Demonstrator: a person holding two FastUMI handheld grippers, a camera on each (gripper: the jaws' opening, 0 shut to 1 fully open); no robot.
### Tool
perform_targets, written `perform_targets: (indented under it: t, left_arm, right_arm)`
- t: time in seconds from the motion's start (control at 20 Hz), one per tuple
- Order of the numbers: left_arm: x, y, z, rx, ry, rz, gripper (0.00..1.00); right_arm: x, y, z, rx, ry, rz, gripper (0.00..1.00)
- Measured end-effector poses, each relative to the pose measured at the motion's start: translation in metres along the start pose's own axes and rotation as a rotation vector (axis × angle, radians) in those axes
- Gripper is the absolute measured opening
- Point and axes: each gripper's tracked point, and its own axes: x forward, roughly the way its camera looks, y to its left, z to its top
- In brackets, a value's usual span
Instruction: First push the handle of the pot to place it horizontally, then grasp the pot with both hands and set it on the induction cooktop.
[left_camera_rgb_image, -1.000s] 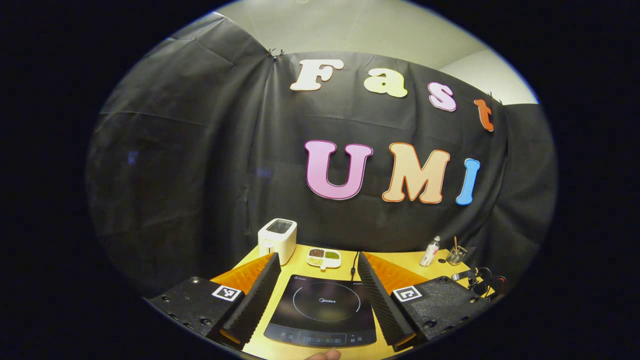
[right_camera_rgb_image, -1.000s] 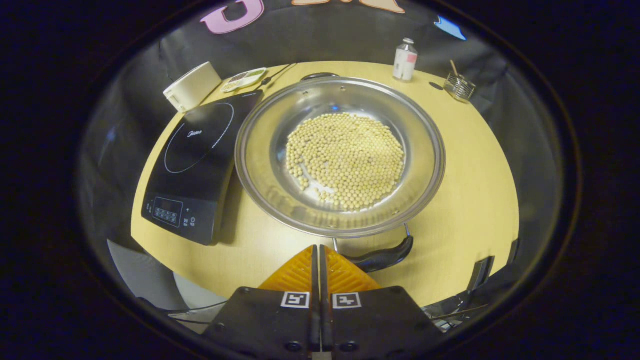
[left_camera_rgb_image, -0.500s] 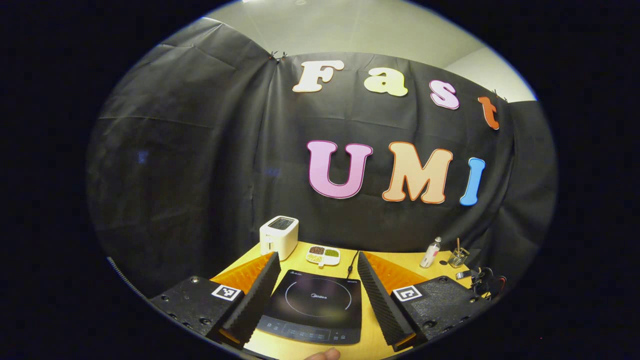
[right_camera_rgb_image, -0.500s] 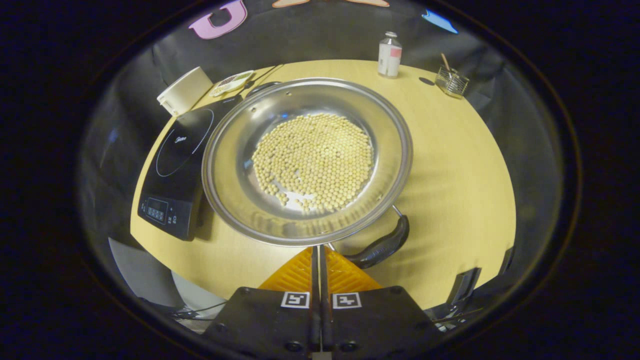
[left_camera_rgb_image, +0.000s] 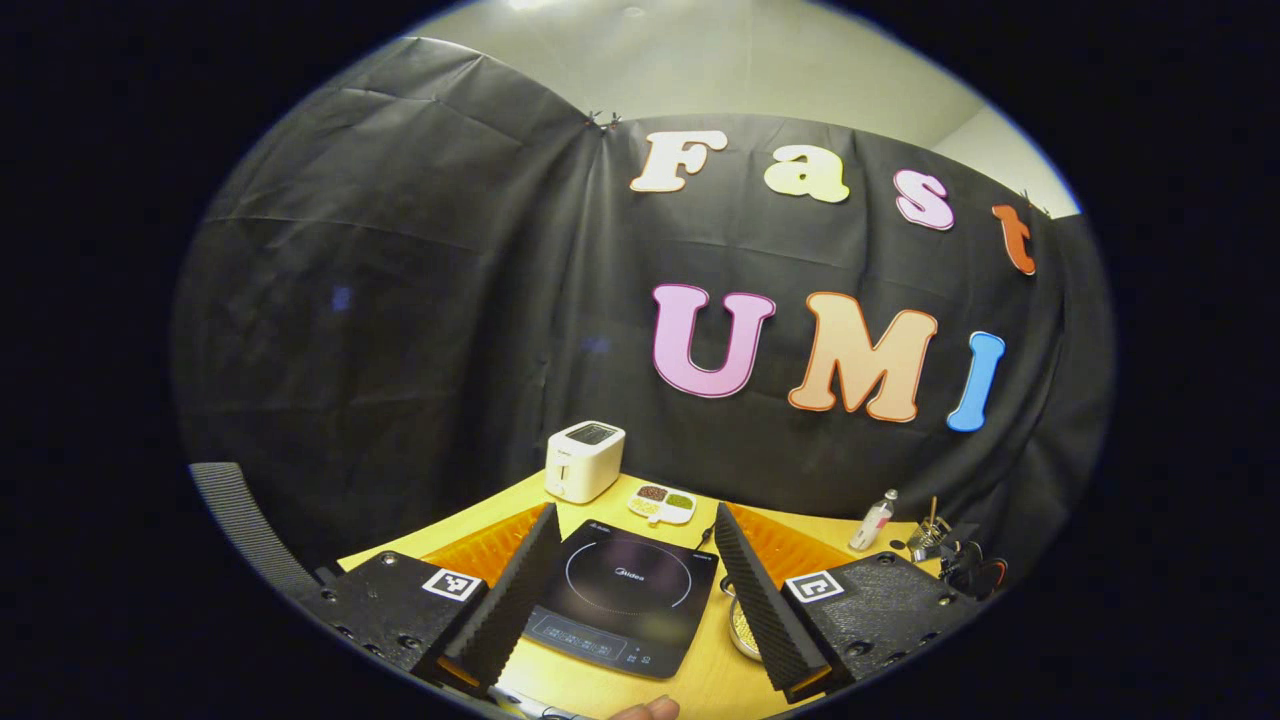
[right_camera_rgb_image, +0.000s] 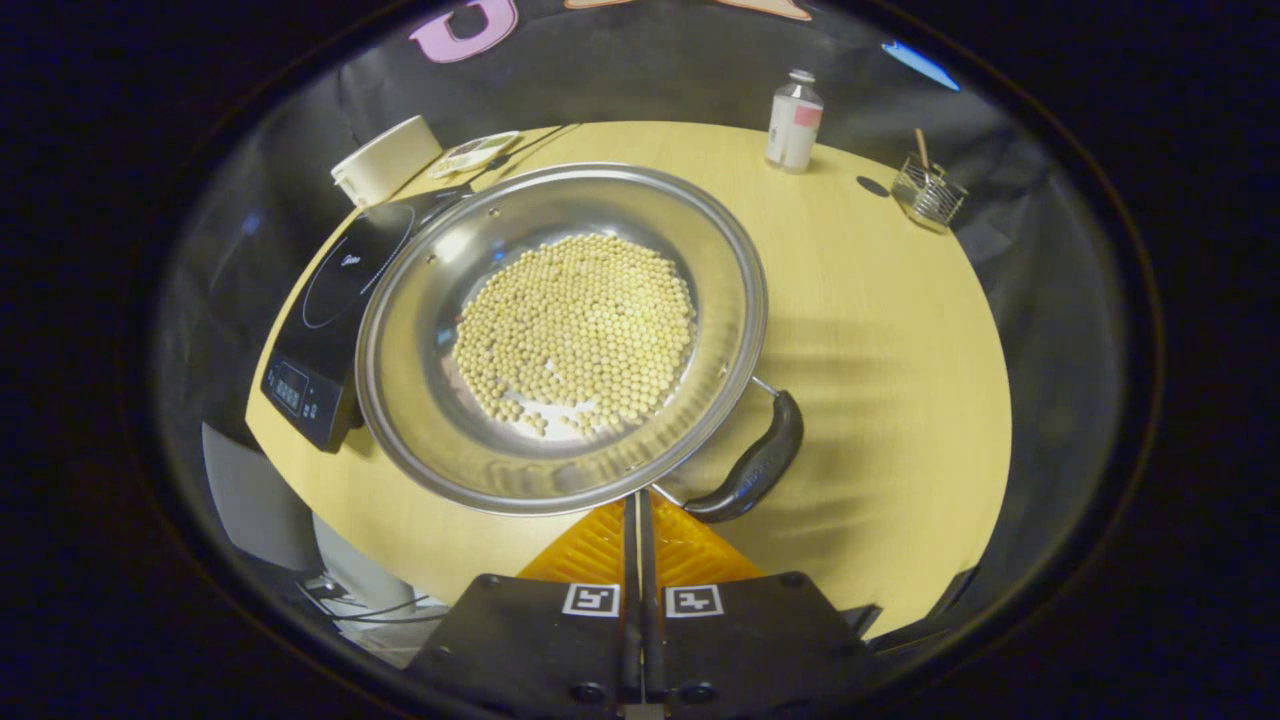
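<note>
In the right gripper view a wide steel pot (right_camera_rgb_image: 430, 400) full of pale beans sits on the table, its rim overlapping the black induction cooktop (right_camera_rgb_image: 320, 300) on its left. The pot's black handle (right_camera_rgb_image: 752, 468) points to the lower right, slanted. My right gripper (right_camera_rgb_image: 638, 497) is shut with nothing in it, its tips at the pot's near rim beside the handle's wire root. My left gripper (left_camera_rgb_image: 635, 512) hangs open above the cooktop (left_camera_rgb_image: 620, 585), nothing between its fingers; a sliver of the pot (left_camera_rgb_image: 741, 625) shows by the right finger.
At the table's back stand a white toaster (left_camera_rgb_image: 585, 460), a divided dish of grains (left_camera_rgb_image: 662, 503), a small bottle (right_camera_rgb_image: 793, 120) and a wire holder (right_camera_rgb_image: 928, 190). The table's round front edge is close below my right gripper. A fingertip (left_camera_rgb_image: 645, 710) peeks in low.
The pot has slid and turned left onto the cooktop's edge, and its handle has swung round to the right. My left gripper has drawn back and left; the pot's edge has come into its view.
</note>
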Motion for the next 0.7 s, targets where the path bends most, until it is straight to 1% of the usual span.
perform_targets:
  t: [0.15, 0.2, 0.25, 0.35, 0.45, 0.55, 0.6, 0.65, 0.7]
  left_arm:
    - [-0.013, -0.002, 0.003, 0.014, -0.013, 0.038, 0.95]
    - [-0.017, -0.004, 0.004, 0.022, -0.013, 0.046, 0.95]
    - [-0.02, -0.006, 0.006, 0.031, -0.016, 0.051, 0.95]
    - [-0.024, -0.012, 0.008, 0.048, -0.016, 0.056, 0.95]
    - [-0.026, -0.019, 0.01, 0.067, -0.012, 0.05, 0.95]
    - [-0.028, -0.027, 0.011, 0.097, -0.003, 0.039, 0.95]
    - [-0.028, -0.032, 0.011, 0.111, 0.004, 0.032, 0.9]
    - [-0.027, -0.037, 0.01, 0.12, 0.013, 0.02, 0.95]
    - [-0.028, -0.044, 0.01, 0.125, 0.021, 0.004, 0.95]
  right_arm:
    - [0.003, -0.01, 0.005, -0.026, -0.003, 0.01, 0.03]
    - [0.005, -0.013, 0.008, -0.035, -0.005, 0.013, 0.01]
    - [0.006, -0.016, 0.01, -0.043, -0.009, 0.016, 0.03]
    - [0.008, -0.024, 0.015, -0.063, -0.021, 0.018, 0.01]
    - [0.011, -0.03, 0.019, -0.103, -0.023, 0.024, 0.01]
    - [0.011, -0.037, 0.024, -0.158, -0.042, 0.025, 0.03]
    - [0.012, -0.041, 0.026, -0.185, -0.054, 0.021, 0.01]
    - [0.013, -0.042, 0.027, -0.207, -0.065, 0.022, 0.03]
    - [0.014, -0.042, 0.027, -0.227, -0.071, 0.027, 0.04]
